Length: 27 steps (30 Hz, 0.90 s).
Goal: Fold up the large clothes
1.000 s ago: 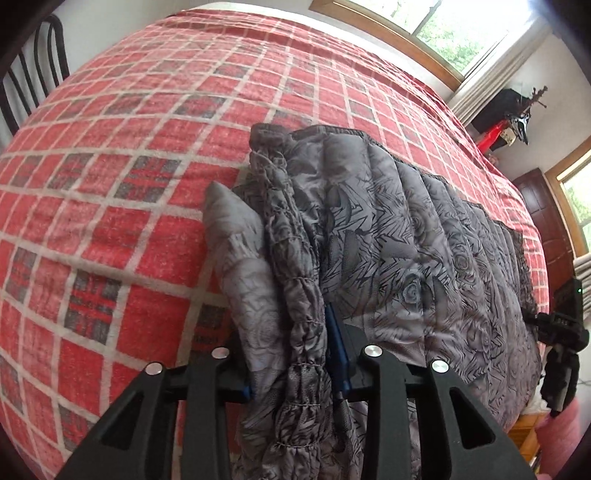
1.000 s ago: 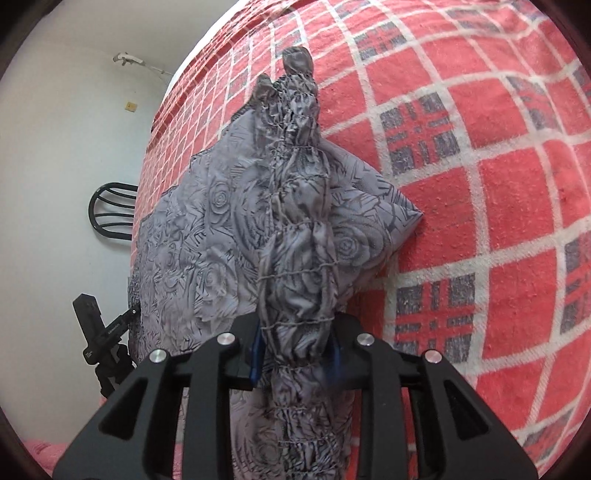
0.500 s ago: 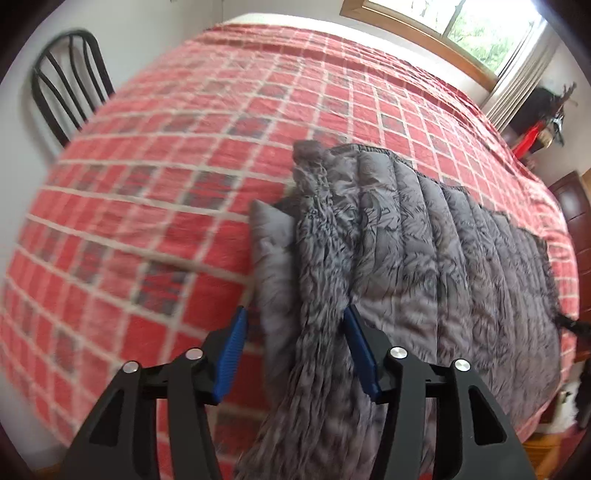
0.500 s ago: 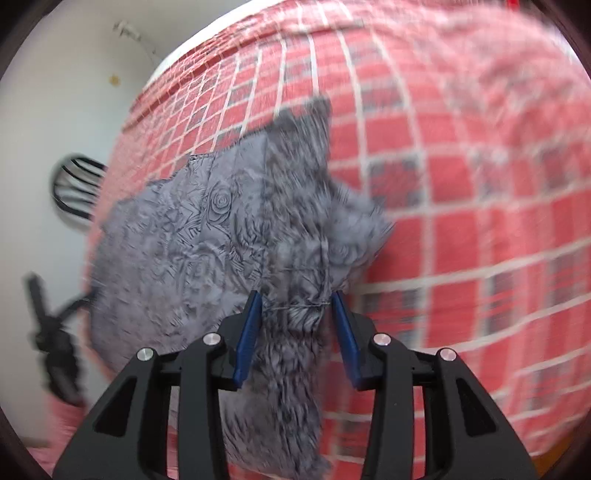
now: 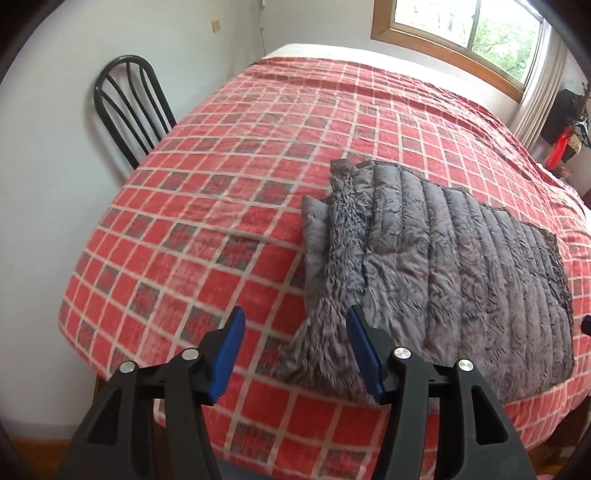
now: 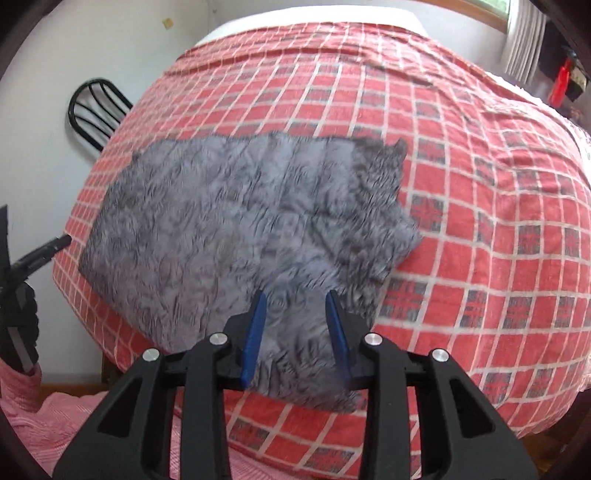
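A folded grey quilted garment (image 5: pixel 461 258) lies on the red-checked bed (image 5: pixel 258 147); left gripper (image 5: pixel 295 354) gapes empty, right gripper (image 6: pixel 295 332) narrows, closing empty.

One grey quilted garment (image 5: pixel 461 266), one red plaid bed (image 5: pixel 258 155), one black chair (image 5: pixel 129 107), one window (image 5: pixel 461 33)

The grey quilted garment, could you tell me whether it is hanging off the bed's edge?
No, the grey quilted garment lies flat on the red plaid bedspread.

Motion-blurred grey quilted garment (image 6: pixel 236 221), its near edge hidden behind the right gripper (image 6: pixel 295 332)
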Tool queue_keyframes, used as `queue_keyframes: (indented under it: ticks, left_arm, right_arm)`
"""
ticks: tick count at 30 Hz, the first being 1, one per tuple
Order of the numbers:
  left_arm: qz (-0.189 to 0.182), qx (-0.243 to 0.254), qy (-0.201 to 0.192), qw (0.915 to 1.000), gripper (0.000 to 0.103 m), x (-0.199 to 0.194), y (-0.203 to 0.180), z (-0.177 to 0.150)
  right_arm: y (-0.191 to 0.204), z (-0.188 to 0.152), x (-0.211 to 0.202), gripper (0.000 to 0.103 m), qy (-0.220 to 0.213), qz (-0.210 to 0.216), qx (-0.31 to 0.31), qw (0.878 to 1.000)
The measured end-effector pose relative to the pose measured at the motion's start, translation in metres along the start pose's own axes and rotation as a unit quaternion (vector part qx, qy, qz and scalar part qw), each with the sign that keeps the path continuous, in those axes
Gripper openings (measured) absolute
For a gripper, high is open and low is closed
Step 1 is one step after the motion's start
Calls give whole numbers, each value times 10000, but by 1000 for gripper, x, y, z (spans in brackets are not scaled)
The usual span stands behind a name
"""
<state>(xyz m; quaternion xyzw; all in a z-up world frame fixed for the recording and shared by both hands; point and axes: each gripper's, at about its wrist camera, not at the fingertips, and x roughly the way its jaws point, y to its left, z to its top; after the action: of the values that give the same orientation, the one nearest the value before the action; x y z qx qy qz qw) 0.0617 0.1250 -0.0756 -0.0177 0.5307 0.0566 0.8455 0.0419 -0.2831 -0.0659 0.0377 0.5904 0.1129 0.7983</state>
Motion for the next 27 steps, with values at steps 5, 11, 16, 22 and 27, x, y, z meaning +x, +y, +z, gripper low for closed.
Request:
queue_keyframes:
  ticks: [5, 11, 16, 22, 27]
  left_arm:
    - [-30, -14, -112, 9999, 57, -16, -12, -10]
    - [-87, -39, -130, 9999, 57, -23, -23, -21]
    - [-68, -56, -133, 9999, 57, -23, -24, -27]
    - [-24, -176, 10, 9998, 59, -15, -18, -40]
    - [-92, -475, 308, 9984, 59, -3, -8, -57]
  right_arm:
    - [6, -11, 21, 31, 259, 50, -71, 9996]
    - [-5, -19, 61, 27, 588, -4, 16, 9983]
    - [-16, -21, 86, 27, 743, 156, 362, 9965]
    - [-10, -18, 86, 27, 776, 56, 298, 9965]
    - [-7, -16, 87, 27, 722, 9, 199, 9972]
